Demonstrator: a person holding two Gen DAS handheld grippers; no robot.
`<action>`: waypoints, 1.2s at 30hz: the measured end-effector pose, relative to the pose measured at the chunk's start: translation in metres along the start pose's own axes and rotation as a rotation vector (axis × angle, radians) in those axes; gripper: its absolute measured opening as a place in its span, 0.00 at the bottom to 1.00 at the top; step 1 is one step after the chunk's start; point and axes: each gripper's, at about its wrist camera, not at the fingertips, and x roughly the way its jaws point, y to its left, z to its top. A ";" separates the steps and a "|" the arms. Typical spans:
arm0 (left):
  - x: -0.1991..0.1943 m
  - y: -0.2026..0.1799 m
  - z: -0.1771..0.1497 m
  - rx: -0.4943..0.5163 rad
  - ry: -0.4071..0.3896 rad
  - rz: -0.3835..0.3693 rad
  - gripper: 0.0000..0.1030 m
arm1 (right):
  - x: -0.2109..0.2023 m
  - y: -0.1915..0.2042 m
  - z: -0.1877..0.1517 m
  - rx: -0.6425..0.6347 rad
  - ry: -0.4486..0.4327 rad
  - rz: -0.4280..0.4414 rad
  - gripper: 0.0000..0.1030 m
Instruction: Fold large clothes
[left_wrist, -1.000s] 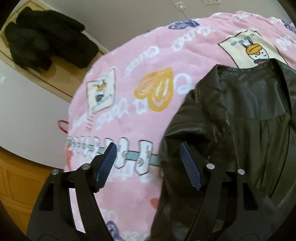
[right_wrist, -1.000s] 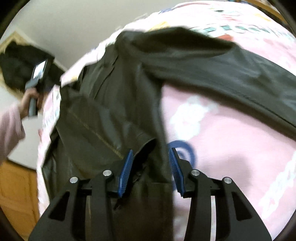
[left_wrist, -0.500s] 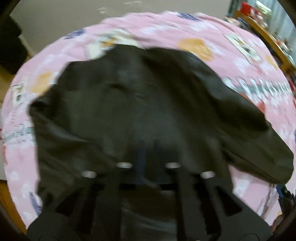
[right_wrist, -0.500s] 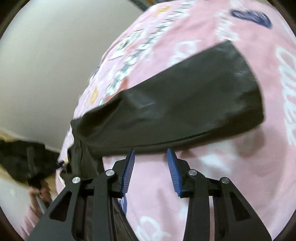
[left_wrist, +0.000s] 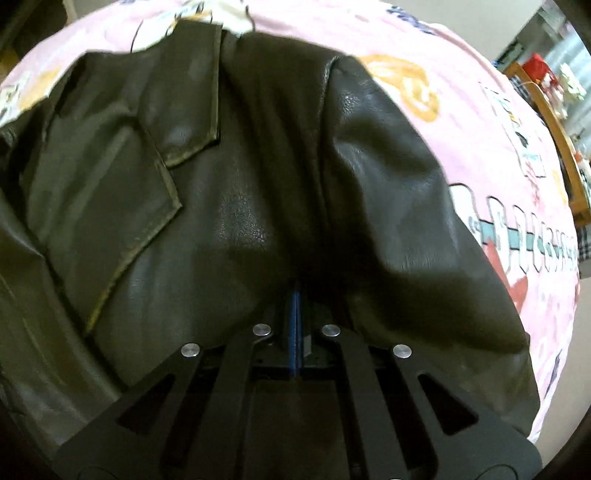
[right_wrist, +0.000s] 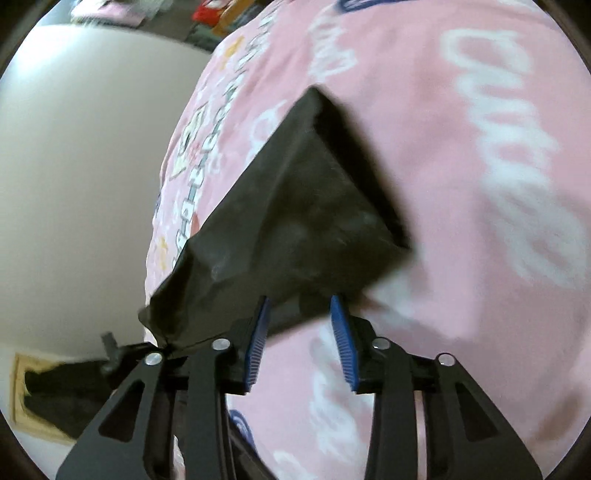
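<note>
A dark olive leather jacket (left_wrist: 258, 177) lies spread on a pink printed bed cover (left_wrist: 480, 110). Its collar and lapel are at the upper left, one sleeve runs down the right. My left gripper (left_wrist: 296, 295) is shut at the jacket's near edge, and I cannot tell whether any leather is pinched. In the right wrist view a jacket sleeve (right_wrist: 295, 221) lies across the pink cover (right_wrist: 480, 184), its cuff end far from me. My right gripper (right_wrist: 300, 314) is open, its blue pads either side of the sleeve's near edge.
A wooden bed frame edge (left_wrist: 565, 147) and cluttered items show at the far right. A pale floor (right_wrist: 74, 166) lies left of the bed. Dark clothing on a wooden surface (right_wrist: 55, 391) sits at the lower left.
My left gripper swung from the pink cover onto the jacket and closed. My right gripper let go of the jacket body and moved along to the sleeve, staying open.
</note>
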 end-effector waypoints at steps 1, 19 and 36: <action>0.005 0.001 0.001 -0.008 0.008 -0.002 0.00 | -0.003 -0.003 0.003 0.005 -0.032 -0.026 0.64; -0.032 0.005 0.012 -0.046 -0.030 -0.170 0.00 | -0.019 0.018 0.026 -0.074 -0.064 0.073 0.18; 0.014 -0.069 0.051 0.233 -0.013 0.069 0.00 | -0.048 0.024 -0.035 -0.208 0.000 0.019 0.15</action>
